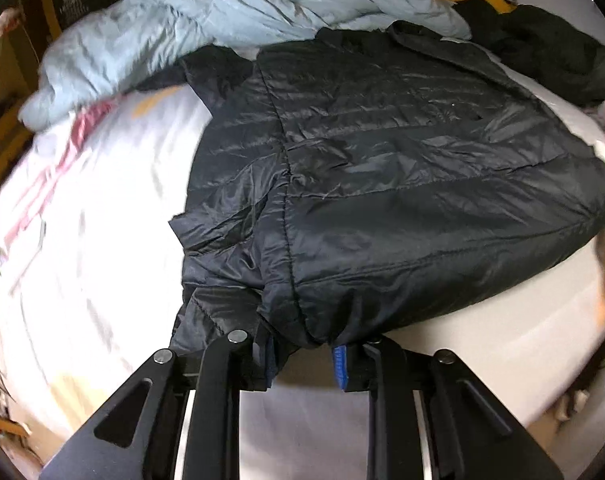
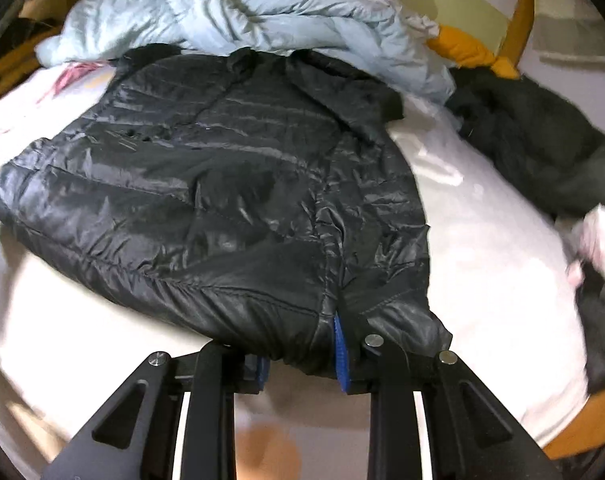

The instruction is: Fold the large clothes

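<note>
Jacket [image 1: 382, 168] lies spread flat across the bed [image 1: 102, 208], unfolded, and you have your left gripper [image 1: 306, 364] and right gripper [image 2: 302, 364] each clenched on its near hem by the bed's near edge, so every fold is left.

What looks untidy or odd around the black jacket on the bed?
The black jacket lies flat, but a crumpled light-blue quilt spills over its collar, and another dark garment lies bunched beside it.
</note>
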Action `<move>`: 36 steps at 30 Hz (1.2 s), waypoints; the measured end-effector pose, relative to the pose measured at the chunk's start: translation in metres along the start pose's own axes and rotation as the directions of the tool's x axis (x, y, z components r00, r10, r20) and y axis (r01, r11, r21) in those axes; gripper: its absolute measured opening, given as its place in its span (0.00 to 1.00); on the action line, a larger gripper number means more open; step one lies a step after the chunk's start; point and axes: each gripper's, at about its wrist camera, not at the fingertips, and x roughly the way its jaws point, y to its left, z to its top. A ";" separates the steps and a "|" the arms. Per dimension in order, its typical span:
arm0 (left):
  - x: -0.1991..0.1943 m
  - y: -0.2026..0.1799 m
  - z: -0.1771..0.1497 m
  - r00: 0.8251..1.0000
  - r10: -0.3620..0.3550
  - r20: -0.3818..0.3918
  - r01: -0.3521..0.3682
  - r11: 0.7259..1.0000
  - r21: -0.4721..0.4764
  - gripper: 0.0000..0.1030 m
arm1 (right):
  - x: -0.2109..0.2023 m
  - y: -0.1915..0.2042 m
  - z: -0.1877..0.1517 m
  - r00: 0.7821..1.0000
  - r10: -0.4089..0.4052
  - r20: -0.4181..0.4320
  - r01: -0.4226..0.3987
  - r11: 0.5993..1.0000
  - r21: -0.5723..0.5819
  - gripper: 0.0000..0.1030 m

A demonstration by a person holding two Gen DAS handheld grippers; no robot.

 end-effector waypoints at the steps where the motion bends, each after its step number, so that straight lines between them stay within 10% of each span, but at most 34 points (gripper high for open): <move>1: -0.006 0.001 -0.009 1.000 -0.016 -0.017 0.016 1.000 0.005 0.24 | -0.007 -0.002 -0.009 1.000 0.028 -0.013 -0.028 1.000 0.003 0.27; 7: -0.044 0.011 -0.009 0.998 -0.056 0.002 0.056 0.998 -0.026 0.34 | -0.034 -0.012 -0.024 0.991 0.118 -0.068 -0.116 0.993 0.025 0.35; 15: -0.037 0.024 0.075 0.993 0.012 0.118 -0.005 0.998 -0.059 0.45 | -0.034 -0.046 0.064 0.996 0.058 0.065 -0.063 0.995 0.081 0.72; 28: 0.078 0.030 0.131 0.995 0.092 0.028 -0.090 0.994 -0.054 0.57 | 0.049 -0.042 0.118 0.994 -0.035 0.100 0.027 0.996 0.085 0.72; 36: 0.050 0.025 0.120 0.958 0.117 0.264 -0.112 0.993 -0.031 0.60 | 0.038 -0.037 0.116 0.978 -0.121 0.171 0.103 0.989 0.108 0.80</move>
